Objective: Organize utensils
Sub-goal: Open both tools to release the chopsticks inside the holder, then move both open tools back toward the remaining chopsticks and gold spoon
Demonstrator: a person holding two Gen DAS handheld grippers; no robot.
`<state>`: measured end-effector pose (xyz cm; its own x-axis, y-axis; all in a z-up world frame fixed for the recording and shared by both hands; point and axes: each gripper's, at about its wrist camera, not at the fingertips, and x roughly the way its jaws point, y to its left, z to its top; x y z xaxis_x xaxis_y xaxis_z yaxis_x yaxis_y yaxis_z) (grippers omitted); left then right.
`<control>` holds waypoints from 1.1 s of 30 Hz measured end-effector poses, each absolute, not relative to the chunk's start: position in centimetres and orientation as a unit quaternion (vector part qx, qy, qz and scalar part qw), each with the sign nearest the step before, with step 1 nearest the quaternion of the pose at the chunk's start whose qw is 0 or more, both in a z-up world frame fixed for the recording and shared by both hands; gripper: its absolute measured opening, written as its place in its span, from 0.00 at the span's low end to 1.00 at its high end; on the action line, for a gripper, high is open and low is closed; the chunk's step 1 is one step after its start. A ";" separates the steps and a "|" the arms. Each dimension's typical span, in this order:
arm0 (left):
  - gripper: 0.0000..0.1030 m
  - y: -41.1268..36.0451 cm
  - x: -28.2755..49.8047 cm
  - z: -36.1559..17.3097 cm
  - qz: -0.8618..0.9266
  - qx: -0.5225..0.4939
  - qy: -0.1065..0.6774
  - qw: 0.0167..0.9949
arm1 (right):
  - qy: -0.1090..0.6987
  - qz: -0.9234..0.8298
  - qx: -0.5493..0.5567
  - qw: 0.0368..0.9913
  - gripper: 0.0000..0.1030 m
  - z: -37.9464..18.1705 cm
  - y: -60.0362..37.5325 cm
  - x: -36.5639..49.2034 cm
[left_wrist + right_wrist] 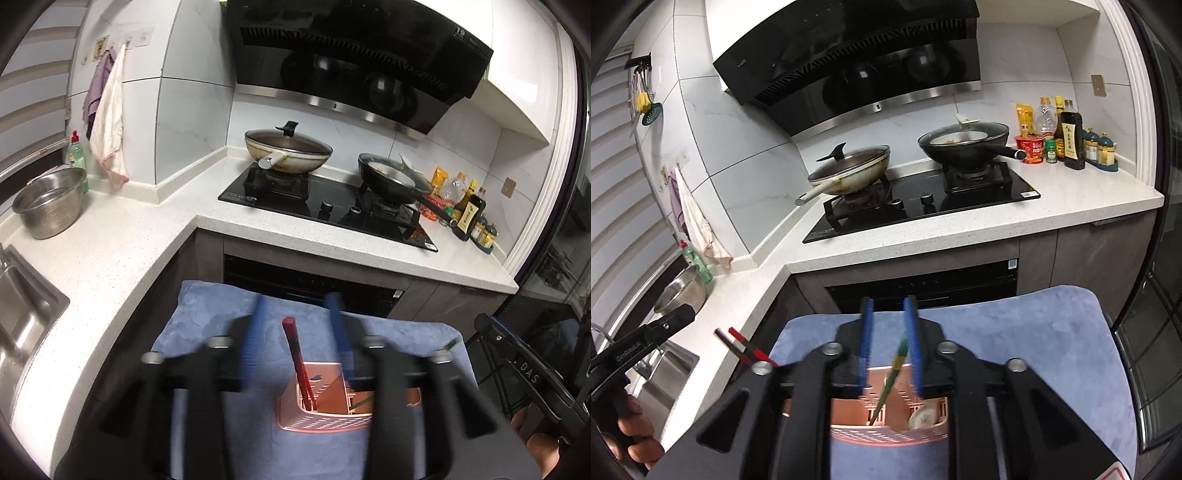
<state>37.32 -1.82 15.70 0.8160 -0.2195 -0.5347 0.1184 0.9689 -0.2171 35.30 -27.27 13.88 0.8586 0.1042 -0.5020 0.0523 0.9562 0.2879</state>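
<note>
A kitchen corner: white counter, a hob with two lidded pans, a sink at the left. In front of it a blue cloth (pixel 1015 332) covers the surface, likely to cushion and steady the pink caddy (pixel 325 413) standing on it.

The left hand-held gripper (pixel 299 332) stands over the caddy with its jaws parted. The red chopsticks (pixel 295 354) lean upright in a caddy slot between the fingers, and neither pad appears to touch them, so they seem already dropped in.

The right hand-held gripper (pixel 888 332) is narrower. The green chopsticks (pixel 892 369) slant down into another slot, passing close by the right finger; with the blur, I cannot tell whether contact remains. A pale round piece (pixel 923 417) lies in the rightmost compartment.

Separate slots keep the pairs sorted.
</note>
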 end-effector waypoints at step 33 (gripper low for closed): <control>0.37 1.2 20.3 7.0 -0.056 -0.004 0.363 0.930 | 0.361 0.042 0.096 0.926 0.28 5.7 -23.4 15.2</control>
